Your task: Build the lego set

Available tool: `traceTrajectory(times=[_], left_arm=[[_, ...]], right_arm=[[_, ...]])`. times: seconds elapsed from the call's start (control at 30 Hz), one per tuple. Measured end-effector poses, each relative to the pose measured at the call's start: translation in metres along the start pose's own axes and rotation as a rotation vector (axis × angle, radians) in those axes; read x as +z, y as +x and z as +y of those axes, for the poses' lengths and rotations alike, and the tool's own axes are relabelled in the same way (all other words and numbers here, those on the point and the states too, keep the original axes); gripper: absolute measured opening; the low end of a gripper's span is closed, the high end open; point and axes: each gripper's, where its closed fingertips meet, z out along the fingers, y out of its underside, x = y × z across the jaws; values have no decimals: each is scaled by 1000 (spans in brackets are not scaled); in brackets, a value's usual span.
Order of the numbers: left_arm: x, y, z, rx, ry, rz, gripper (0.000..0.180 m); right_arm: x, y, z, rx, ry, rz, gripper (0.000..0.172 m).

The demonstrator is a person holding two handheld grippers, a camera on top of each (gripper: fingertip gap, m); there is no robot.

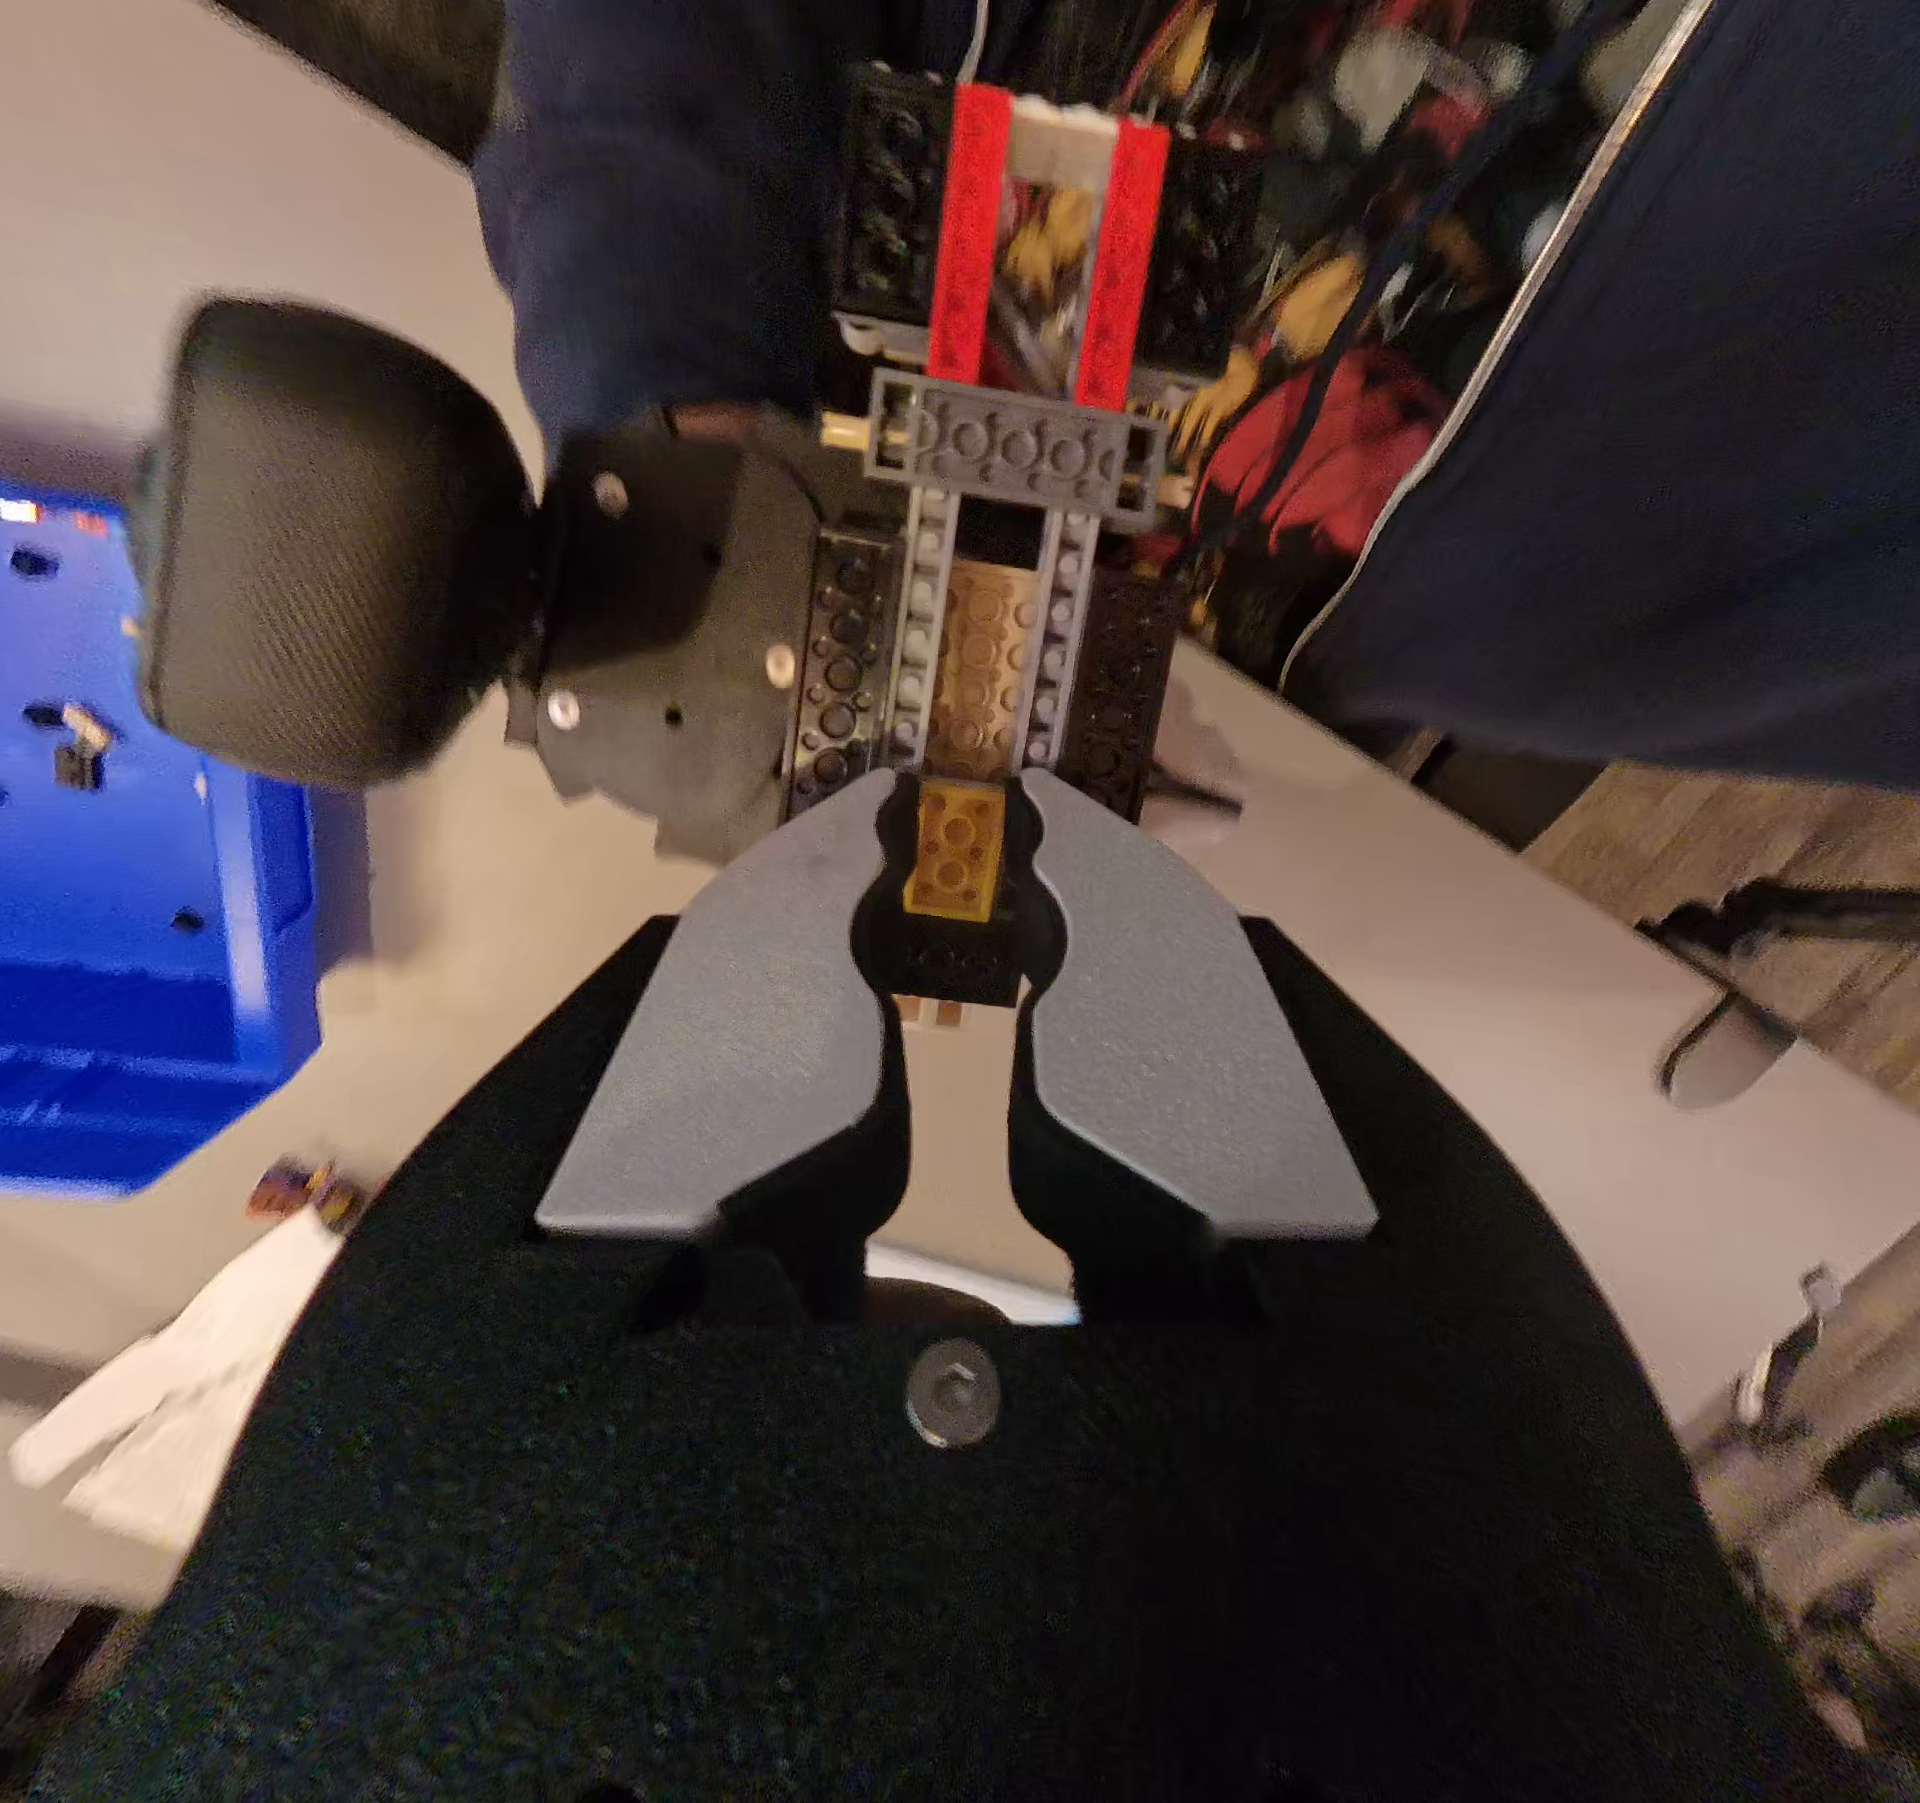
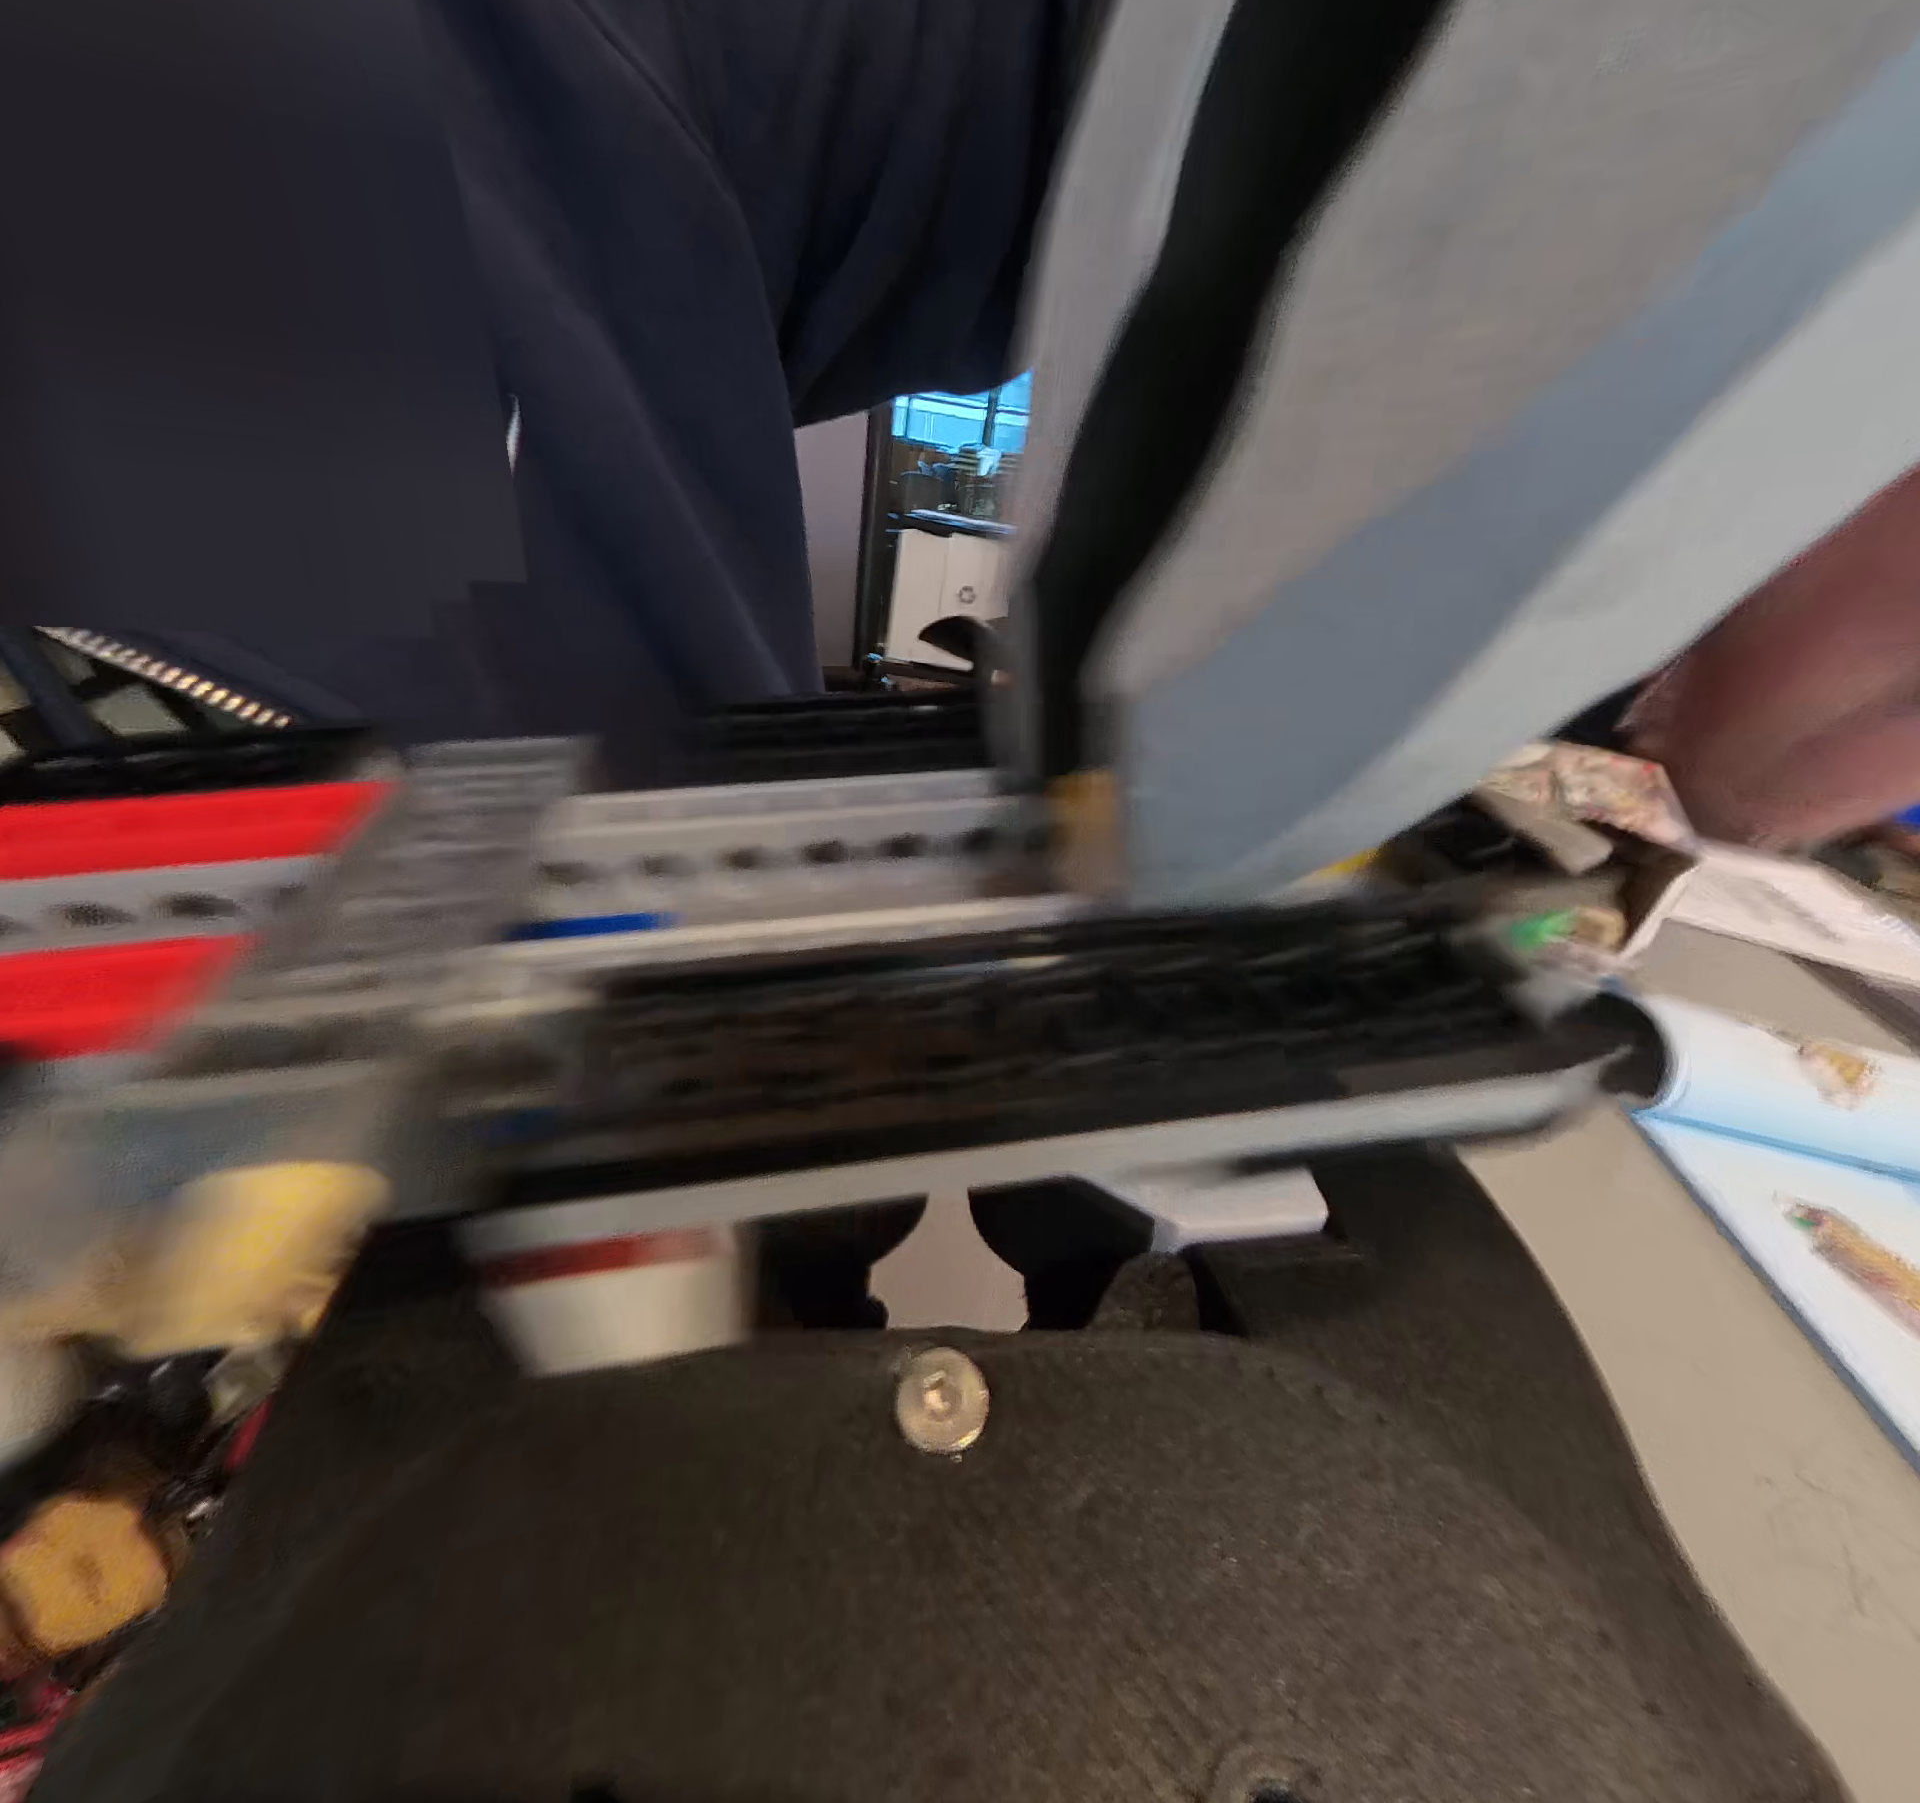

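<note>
In the left wrist view my left gripper (image 1: 958, 818) is shut on a small yellow plate (image 1: 954, 860) at the near end of the lego model (image 1: 1003, 449). It holds the model above the table, underside towards the camera. The model is long, with grey rails, black side plates and two red beams (image 1: 971, 226) at its far end. My right gripper's black body (image 1: 665, 652) sits against the model's left side. In the right wrist view the blurred model (image 2: 1039, 1005) lies across my right gripper's fingers and hides their tips. The left gripper's grey fingers (image 2: 1351, 610) pinch the yellow plate (image 2: 1081, 797).
A blue bin (image 1: 125, 818) stands on the white table (image 1: 1455, 922) at the left, with white paper (image 1: 187, 1379) in front of it. An open instruction booklet (image 2: 1787, 1182) lies at the right. A person in dark blue clothing (image 2: 520, 299) stands close behind; a hand (image 2: 1808, 693) shows at the right.
</note>
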Motion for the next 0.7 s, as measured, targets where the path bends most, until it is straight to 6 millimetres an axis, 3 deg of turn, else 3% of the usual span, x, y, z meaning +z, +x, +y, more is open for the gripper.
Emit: traceTrajectory(times=[0.07,0.13,0.3,0.37,0.57,0.6,0.7], left_arm=[[1,0,-10,23,6,-7,16],[1,-1,-5,-2,-19,-19,16],[1,0,8,-6,-53,-34,16],[3,-2,19,-19,-87,-38,16],[5,-2,22,-35,-72,-49,15],[6,-8,22,-45,-71,-90,2],[5,-4,17,-45,-54,-58,0]], right_arm=[[2,3,-2,-15,-10,29,130],[0,8,1,32,-17,66,150],[1,10,8,61,-54,69,81],[1,13,14,65,-58,81,156],[1,13,17,57,-59,72,152],[3,13,17,69,-55,71,154],[10,7,13,72,-33,40,157]])
